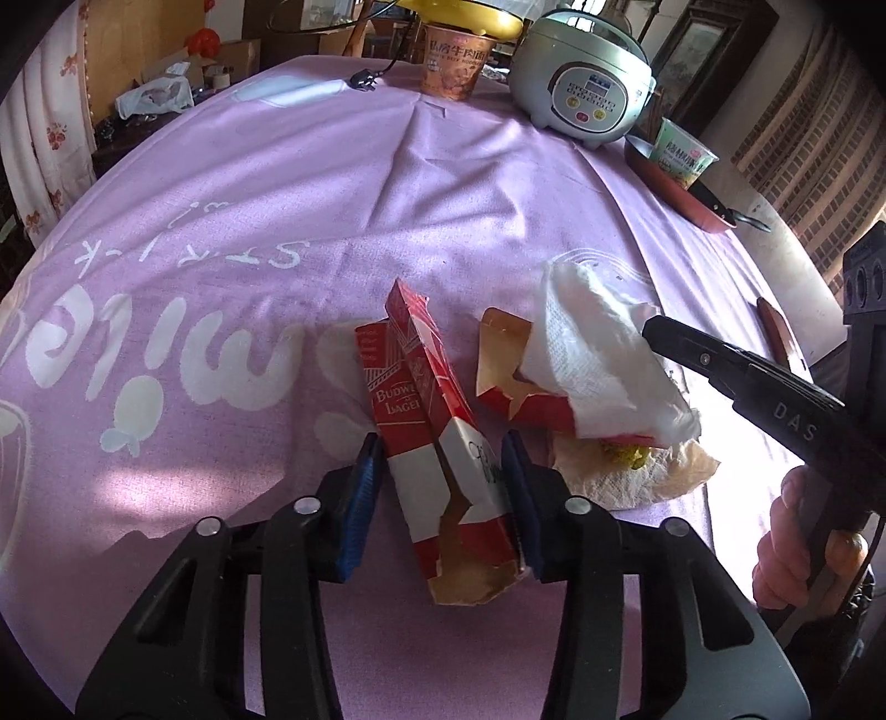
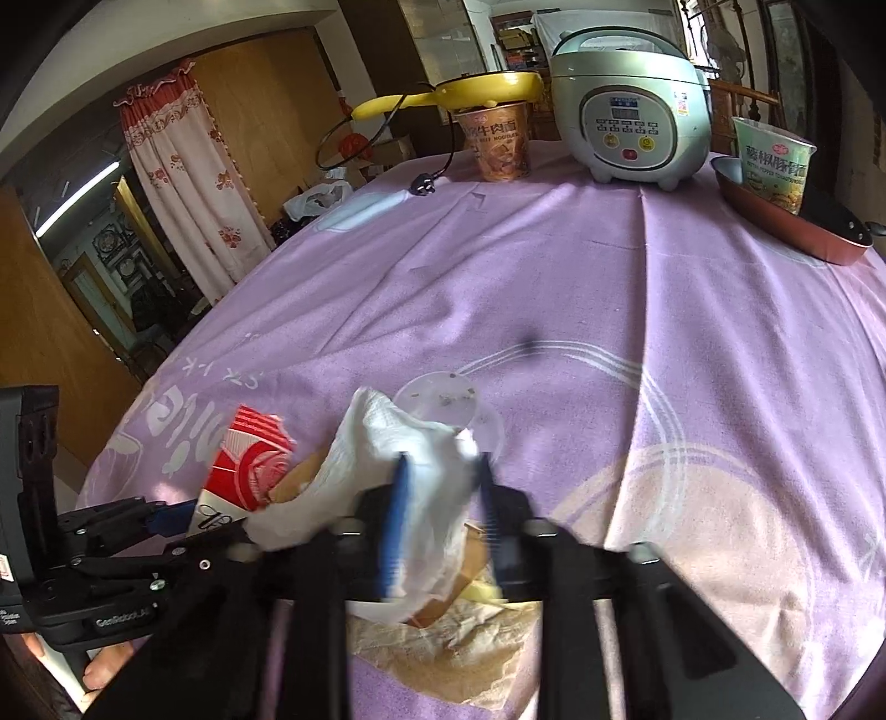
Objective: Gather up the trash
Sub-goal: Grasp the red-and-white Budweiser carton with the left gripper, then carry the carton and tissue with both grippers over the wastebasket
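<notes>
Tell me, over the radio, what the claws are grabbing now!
Left claw shut on torn red carton. Right claw shut on white napkin. Stained paper still on table. Nothing blocking.

The right tool (image 2: 443, 471) is motion-blurred. The white napkin (image 2: 410, 476) hides part of a torn carton (image 1: 509, 382) (its print unreadable). The yellow pan (image 1: 459, 14) is cut off on top.

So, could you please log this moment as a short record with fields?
surface: round table under a lilac printed cloth
left gripper: shut on torn red-and-white cardboard beer carton
right gripper: shut on crumpled white paper napkin
under napkin: stained brown paper
far edge: pale green rice cooker, two instant noodle cups
</notes>
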`<state>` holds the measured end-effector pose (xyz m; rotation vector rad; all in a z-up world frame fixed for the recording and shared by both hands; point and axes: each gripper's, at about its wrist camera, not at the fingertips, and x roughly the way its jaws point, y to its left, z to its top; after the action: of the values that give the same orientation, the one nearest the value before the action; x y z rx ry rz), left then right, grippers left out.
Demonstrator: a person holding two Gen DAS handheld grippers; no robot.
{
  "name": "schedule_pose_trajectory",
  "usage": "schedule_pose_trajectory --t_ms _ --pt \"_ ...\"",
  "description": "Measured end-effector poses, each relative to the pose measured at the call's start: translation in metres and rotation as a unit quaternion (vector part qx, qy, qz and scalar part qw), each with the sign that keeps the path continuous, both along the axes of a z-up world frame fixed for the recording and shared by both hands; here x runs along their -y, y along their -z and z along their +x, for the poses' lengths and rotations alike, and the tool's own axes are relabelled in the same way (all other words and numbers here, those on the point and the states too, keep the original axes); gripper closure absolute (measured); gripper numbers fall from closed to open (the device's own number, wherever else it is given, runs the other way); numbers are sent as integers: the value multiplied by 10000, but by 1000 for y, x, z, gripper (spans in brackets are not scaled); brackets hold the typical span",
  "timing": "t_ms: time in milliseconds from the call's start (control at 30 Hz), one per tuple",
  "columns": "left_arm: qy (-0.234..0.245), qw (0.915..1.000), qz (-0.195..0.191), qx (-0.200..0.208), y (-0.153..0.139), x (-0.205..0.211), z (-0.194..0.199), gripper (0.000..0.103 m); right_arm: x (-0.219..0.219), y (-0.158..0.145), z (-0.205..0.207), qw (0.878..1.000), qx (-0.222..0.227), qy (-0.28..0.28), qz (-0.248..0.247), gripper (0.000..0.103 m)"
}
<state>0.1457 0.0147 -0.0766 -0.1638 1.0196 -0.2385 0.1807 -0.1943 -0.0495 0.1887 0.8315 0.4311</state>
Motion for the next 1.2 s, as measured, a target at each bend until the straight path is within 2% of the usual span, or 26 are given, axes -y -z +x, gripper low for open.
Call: schedule_pose_trajectory --t_ms 100,200,533,967,1200 --pt "-89 9998 -94 126 -5 -5 -4 63 2 -13 -9 9992 393 71 2 100" --pt "-170 9995 3 256 -10 -5 -9 66 5 -22 -13 9980 619 120 25 100" --pt "-469 9952 262 823 -48 -21 -38 68 14 -28 -16 9974 669 175 184 100" --pt "-1568 9809 423 1066 -75 -106 -98 68 4 -49 -38 9938 975 -57 533 101" --pt "-2072 9689 583 1222 -87 -151 -138 68 -43 -73 -58 9902 1188 -510 534 101"
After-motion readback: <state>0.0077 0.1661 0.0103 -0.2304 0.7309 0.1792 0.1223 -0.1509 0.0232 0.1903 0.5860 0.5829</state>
